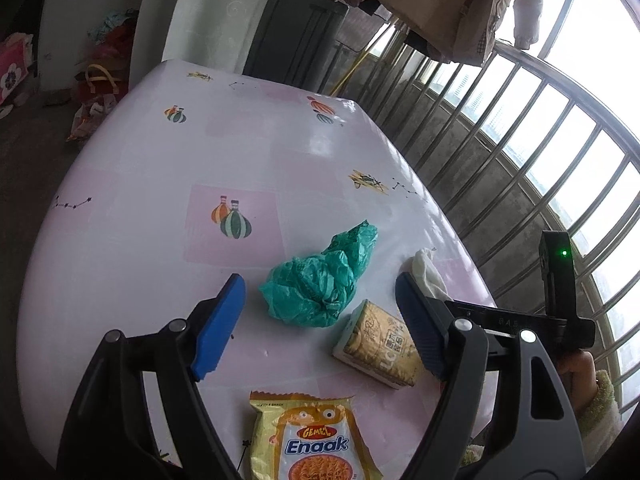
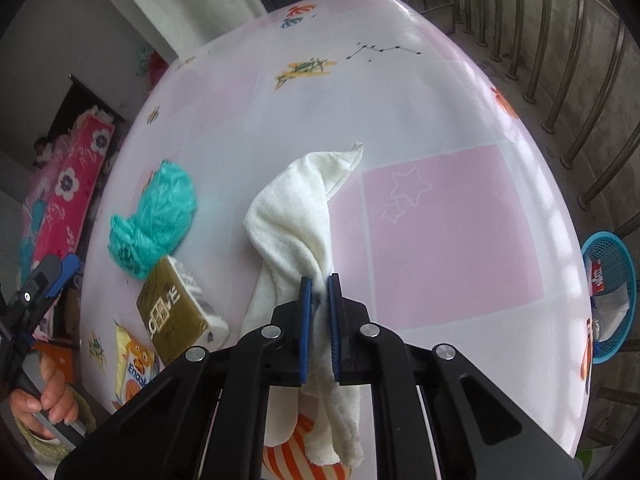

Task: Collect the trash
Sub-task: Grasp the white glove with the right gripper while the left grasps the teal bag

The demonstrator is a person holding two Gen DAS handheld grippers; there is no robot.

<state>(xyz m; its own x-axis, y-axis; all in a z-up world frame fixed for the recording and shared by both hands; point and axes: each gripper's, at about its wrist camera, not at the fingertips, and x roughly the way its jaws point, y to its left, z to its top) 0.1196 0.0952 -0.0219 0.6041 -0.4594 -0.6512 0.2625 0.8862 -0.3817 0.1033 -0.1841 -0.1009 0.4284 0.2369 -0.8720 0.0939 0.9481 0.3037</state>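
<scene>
- Seen from the left wrist camera, the left gripper (image 1: 320,312) hangs above the bench (image 1: 140,208) with its blue fingers (image 1: 218,328) spread wide and nothing between them.
- Ahead of the fingers a crumpled green plastic bag (image 1: 320,280) lies on the pink patterned bench top.
- Just right of the bag lies a gold tissue pack (image 1: 378,344), touching or nearly touching it; the right finger overlaps the pack's far end in this view.
- Nearest the camera a yellow noodle packet (image 1: 316,440) lies flat, printed side up.
- Behind the right finger a bit of white cloth (image 1: 426,272) shows, with the black body of the other gripper beside it.
- A metal railing (image 1: 520,128) runs along the right, and a jacket (image 1: 440,4) hangs above it.
- From the right wrist camera, the right gripper (image 2: 319,284) has its fingers (image 2: 306,304) pinched on the white cloth (image 2: 292,216), which trails forward across the bench (image 2: 440,220) and hangs loose below the fingers.
- To the left lie the green plastic bag (image 2: 156,216), the gold tissue pack (image 2: 176,312) against it, and the noodle packet (image 2: 134,364) at the near edge.
- Off the bench at the far right stands a blue basket (image 2: 612,296) with some wrappers inside.
- At the left edge the left gripper (image 2: 48,276) shows, held by a hand (image 2: 44,400).
</scene>
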